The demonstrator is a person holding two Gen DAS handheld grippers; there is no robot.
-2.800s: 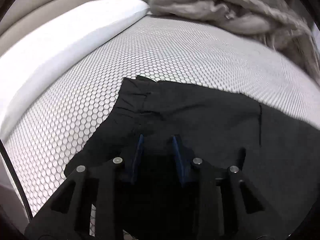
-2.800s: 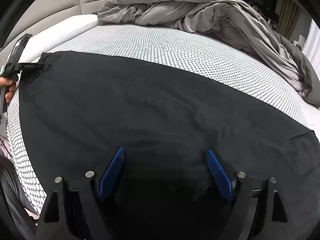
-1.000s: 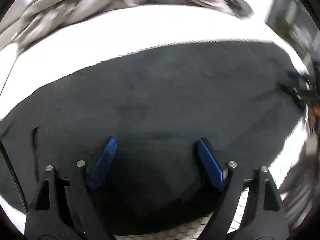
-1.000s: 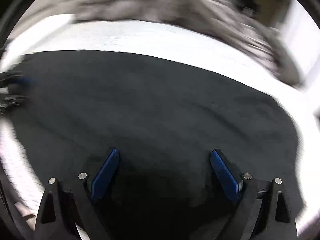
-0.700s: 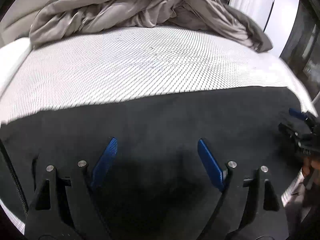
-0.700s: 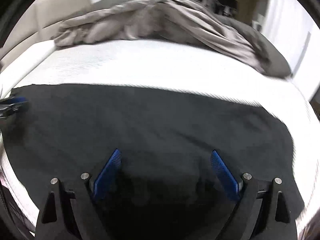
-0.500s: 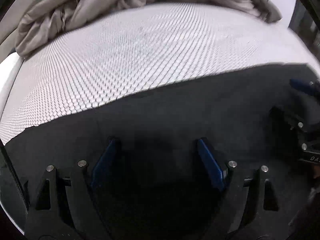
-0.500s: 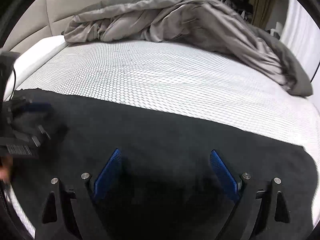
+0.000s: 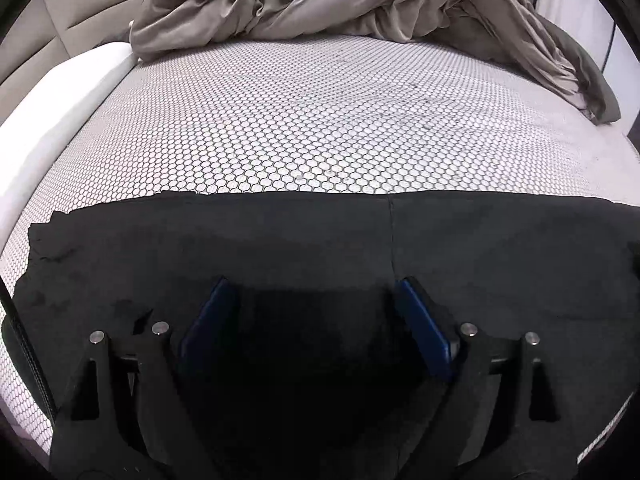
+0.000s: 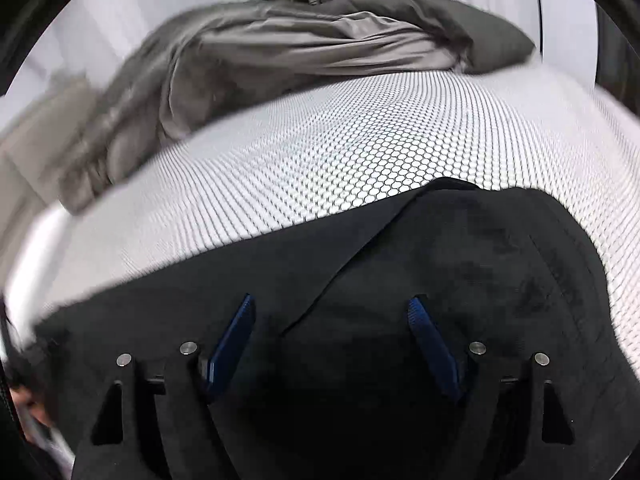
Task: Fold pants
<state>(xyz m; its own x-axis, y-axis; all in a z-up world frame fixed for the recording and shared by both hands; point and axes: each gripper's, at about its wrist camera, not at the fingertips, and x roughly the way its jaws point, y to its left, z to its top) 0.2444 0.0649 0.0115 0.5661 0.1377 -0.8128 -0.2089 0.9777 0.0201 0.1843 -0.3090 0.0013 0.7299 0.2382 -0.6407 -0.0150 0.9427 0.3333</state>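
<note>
the black pants (image 9: pixel 312 240) lie flat on the bed (image 9: pixel 320 128), along its near edge, from 9 o'clock to 3 o'clock in the left wrist view. a thin seam runs down the cloth just by the right finger of the left claw (image 9: pixel 312 300). the far edge of the pants is almost straight. the left end at 9 o'clock looks a bit ragged and bumpy.

the left claw is spread wide over the pants. its two blue pads (image 9: pixel 208 320) have dark cloth under and between them, but they pinch nothing.

in the right wrist view the pants (image 10: pixel 460 264) fill the low half, from 8 o'clock to 4 o'clock. one layer lies over another here, and its edge makes a slanted line from 12 o'clock down to between the fingers. the right claw (image 10: pixel 332 328) is spread wide too and pinches nothing. this view is blurry at the left side.

the bed has a white cover with a tiny ring pattern. a gray blanket (image 9: pixel 360 0) is bunched up at the far side, at 12 o'clock, well apart from the pants. a white pillow (image 9: pixel 60 92) sits at 10 o'clock in the left wrist view.
</note>
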